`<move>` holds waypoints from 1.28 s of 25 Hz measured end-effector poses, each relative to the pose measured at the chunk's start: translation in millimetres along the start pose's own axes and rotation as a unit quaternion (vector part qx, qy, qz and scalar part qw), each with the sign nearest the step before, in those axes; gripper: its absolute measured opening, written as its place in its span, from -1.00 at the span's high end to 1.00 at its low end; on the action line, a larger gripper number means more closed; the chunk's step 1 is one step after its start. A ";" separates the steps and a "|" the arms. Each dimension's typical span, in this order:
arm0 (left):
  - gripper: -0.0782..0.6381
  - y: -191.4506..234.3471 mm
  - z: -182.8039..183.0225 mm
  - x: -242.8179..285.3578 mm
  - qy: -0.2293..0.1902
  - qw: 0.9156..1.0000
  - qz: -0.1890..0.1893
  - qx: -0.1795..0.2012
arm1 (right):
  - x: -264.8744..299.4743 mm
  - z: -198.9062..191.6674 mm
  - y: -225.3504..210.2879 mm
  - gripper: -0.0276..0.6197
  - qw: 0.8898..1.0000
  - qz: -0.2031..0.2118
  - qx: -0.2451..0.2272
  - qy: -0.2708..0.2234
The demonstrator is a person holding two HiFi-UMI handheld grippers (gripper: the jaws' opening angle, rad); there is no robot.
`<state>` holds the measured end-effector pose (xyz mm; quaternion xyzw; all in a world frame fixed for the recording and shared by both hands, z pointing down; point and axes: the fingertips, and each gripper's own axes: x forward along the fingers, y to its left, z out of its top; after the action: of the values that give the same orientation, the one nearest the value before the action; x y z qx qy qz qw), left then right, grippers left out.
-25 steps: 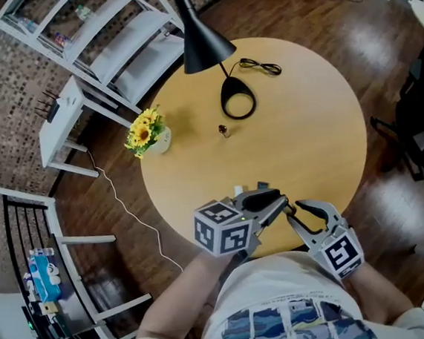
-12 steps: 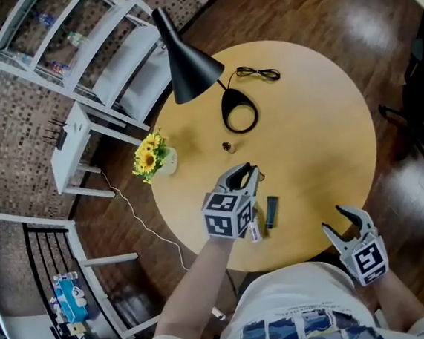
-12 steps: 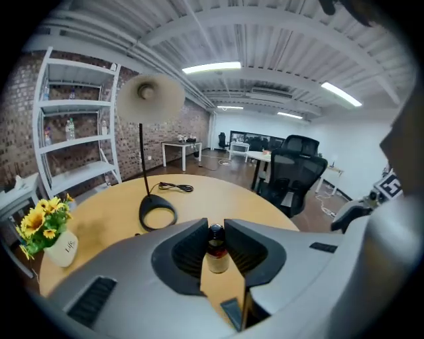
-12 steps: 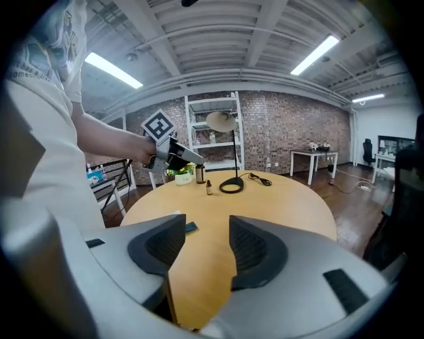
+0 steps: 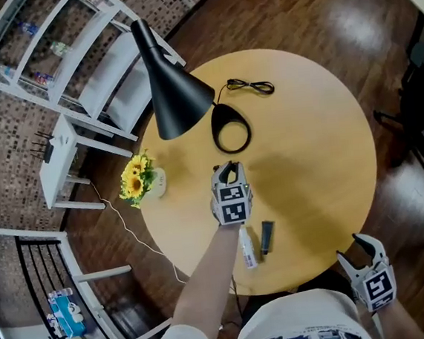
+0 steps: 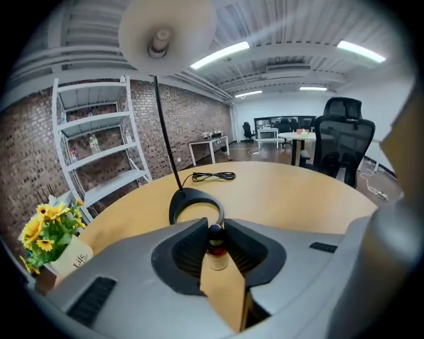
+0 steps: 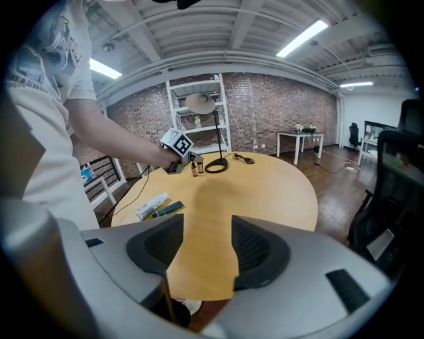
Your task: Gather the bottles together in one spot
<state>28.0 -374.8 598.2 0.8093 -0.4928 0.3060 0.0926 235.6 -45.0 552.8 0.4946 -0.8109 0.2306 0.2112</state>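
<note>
My left gripper [image 5: 229, 168] is out over the round table [image 5: 306, 141], just short of the lamp base [image 5: 231, 135]. It is shut on a small dark-capped bottle [image 6: 215, 246], which stands upright between its tips. In the right gripper view two small bottles [image 7: 194, 169] show at the left gripper [image 7: 177, 145]. A white tube bottle [image 5: 247, 247] and a dark flat bottle [image 5: 267, 238] lie side by side near the table's front edge. My right gripper [image 5: 360, 251] hangs off that edge at the lower right. Its jaws have just been opening and nothing is between them.
A black desk lamp [image 5: 174, 83] leans over the table's far left, its cable [image 5: 249, 87] coiled behind. A vase of yellow flowers [image 5: 137, 181] stands at the left rim. White shelving [image 5: 74, 59] is beyond the table and a black office chair [image 5: 422, 107] at the right.
My left gripper has swung from near my body out across the table to the lamp base. The right gripper has drawn back off the front edge and opened. The white and dark bottles now lie uncovered.
</note>
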 end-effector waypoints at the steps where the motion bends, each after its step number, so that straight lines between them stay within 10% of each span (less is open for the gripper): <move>1: 0.58 1.7 -3.6 7.2 0.003 1.000 0.006 0.004 | -0.9 -2.9 -3.6 0.13 1.000 -0.004 0.005 0.005; 17: 0.36 22.8 -22.4 18.3 -0.023 0.999 0.040 0.007 | 3.1 -28.4 -0.8 0.13 0.999 -0.014 0.025 0.041; 24: 0.36 22.0 9.3 -101.0 -0.094 0.995 0.021 -0.022 | 14.6 6.6 28.6 0.13 1.000 0.007 -0.010 -0.008; 32: 0.35 40.2 -38.4 -258.8 -0.096 0.988 -0.039 -0.111 | 17.5 39.9 95.2 0.13 0.998 0.039 -0.023 -0.042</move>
<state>-106.4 -185.7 470.8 0.8382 -0.4983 0.1666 0.1462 138.0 -42.1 514.9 0.4666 -0.8430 0.1988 0.1790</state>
